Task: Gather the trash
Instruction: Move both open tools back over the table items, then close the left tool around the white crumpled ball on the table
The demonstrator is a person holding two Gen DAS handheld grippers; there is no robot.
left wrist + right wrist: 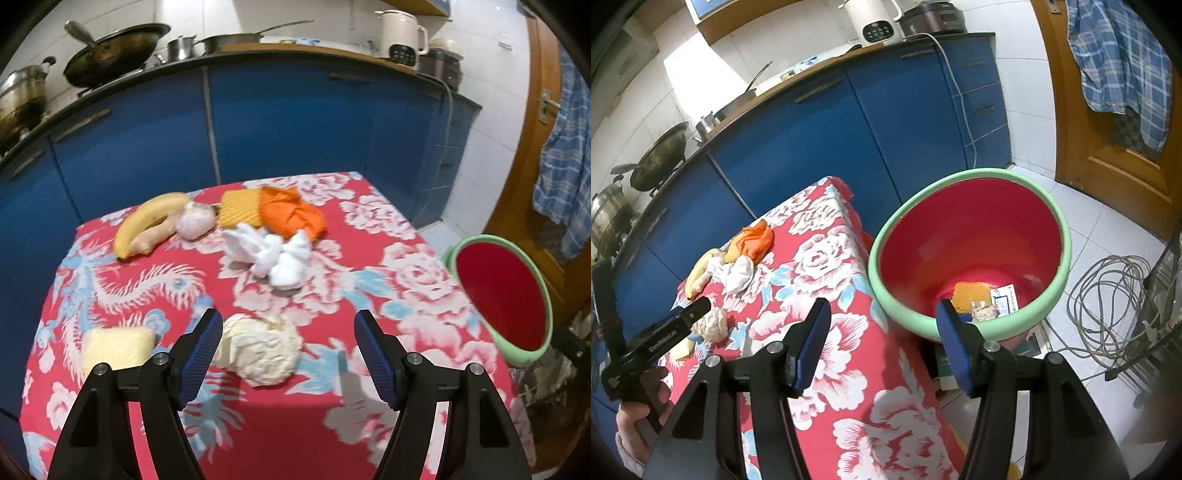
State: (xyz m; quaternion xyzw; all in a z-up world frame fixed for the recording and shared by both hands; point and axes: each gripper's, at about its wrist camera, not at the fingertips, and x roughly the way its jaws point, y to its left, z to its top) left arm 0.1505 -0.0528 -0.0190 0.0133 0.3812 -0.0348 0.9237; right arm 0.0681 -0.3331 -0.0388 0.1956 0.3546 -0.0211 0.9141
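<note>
Table under red floral cloth (258,424), scanned left to right: pale yellow block (116,349) at near-left edge; banana (147,221) with ginger root (157,236) and garlic bulb (195,221) at far left; yellow sponge (240,208) touching orange cloth (291,216); white crumpled tissue (277,254) just in front of those; cream crumpled paper wad (258,349) nearest. Left gripper (288,354) jaws wide, nothing pinched, wad lying between and just ahead of pads, closer to left pad. Right gripper (882,347) jaws wide, empty, aimed past table edge toward green-rimmed red basin (971,325) on floor beside table; scraps already in basin bottom. Risks judged: off-centre wad likely pushed sideways by left pad on closing instead of caught; low approach could snag cloth and drag neighbouring items; soft wad may slip from loose pinch during carry over table edge and land on floor beside basin; food items easily mistaken for trash.
</note>
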